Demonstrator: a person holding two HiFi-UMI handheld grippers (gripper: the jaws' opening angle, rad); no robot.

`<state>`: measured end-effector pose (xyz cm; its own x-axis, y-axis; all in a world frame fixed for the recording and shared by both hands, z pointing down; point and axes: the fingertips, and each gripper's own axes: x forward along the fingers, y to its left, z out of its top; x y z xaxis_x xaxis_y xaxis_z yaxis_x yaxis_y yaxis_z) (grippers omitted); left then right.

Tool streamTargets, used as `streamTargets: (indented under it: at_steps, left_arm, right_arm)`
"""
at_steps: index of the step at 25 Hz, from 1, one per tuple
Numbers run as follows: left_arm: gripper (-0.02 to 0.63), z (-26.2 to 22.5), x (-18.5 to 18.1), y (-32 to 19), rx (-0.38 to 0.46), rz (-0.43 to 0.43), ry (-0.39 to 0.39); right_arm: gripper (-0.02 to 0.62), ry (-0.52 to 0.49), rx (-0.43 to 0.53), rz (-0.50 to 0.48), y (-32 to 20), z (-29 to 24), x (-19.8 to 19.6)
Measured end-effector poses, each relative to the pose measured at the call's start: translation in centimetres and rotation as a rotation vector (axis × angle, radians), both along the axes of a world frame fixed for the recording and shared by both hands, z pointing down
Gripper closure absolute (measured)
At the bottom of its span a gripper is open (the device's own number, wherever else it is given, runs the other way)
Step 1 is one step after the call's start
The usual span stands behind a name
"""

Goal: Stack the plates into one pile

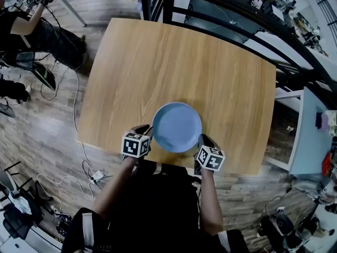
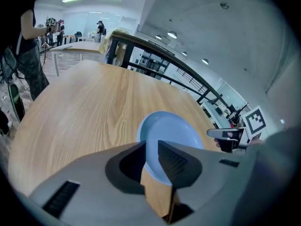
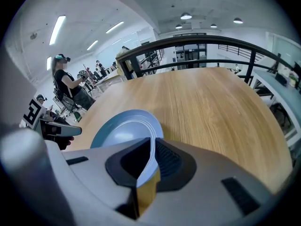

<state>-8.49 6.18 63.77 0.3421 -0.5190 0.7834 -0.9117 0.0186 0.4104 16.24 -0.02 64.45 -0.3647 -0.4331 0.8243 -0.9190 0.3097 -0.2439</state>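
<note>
A pale blue plate [image 1: 176, 126] is held at the near edge of a light wooden bench [image 1: 174, 57], directly in front of the person, and is gripped from both sides. Its left rim is taken between the jaws of the left tool [image 2: 153, 161], and its right rim between those of the right tool [image 3: 151, 159]. In each tool's own view the jaws are seen set narrow and closed on the thin rim, with the wood showing below the gap. In the right gripper view the plate is seen tilted a little, and a shadow is cast on the wood just beside it. The plate seems to be raised slightly clear of the surface, though this cannot be settled. Both tools are pointed steeply downward, with their marker cubes nearest the person. A black railing [image 1: 231, 20] is seen beyond the far edge of the bench. Cables [image 1: 79, 167] lie on the plank floor [image 1: 47, 130] to the left, where a person [image 3: 68, 84] stands well apart.
</note>
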Motion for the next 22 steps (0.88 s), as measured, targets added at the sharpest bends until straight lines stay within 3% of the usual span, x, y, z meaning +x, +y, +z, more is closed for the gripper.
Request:
streamTargets:
  at_steps: [12,19,22]
  left_arm:
    - [0.518,-8.6,0.1,-2.7,0.239,-0.025,0.015]
    - [0.552,-16.5,0.4,-3.1,0.511,-0.011,-0.003]
    - [0.557,-18.8,0.7,-2.7,0.589,-0.001,0.006]
  right_arm:
    - [0.552,-0.106,0.259,0.048,-2.4,-9.6,-2.0]
    - [0.554,-0.165,0.42,0.056,-1.8,-15.5,-3.2]
    - [0.554,-0.188,0.489,0.055,-0.9,-18.2,-3.8]
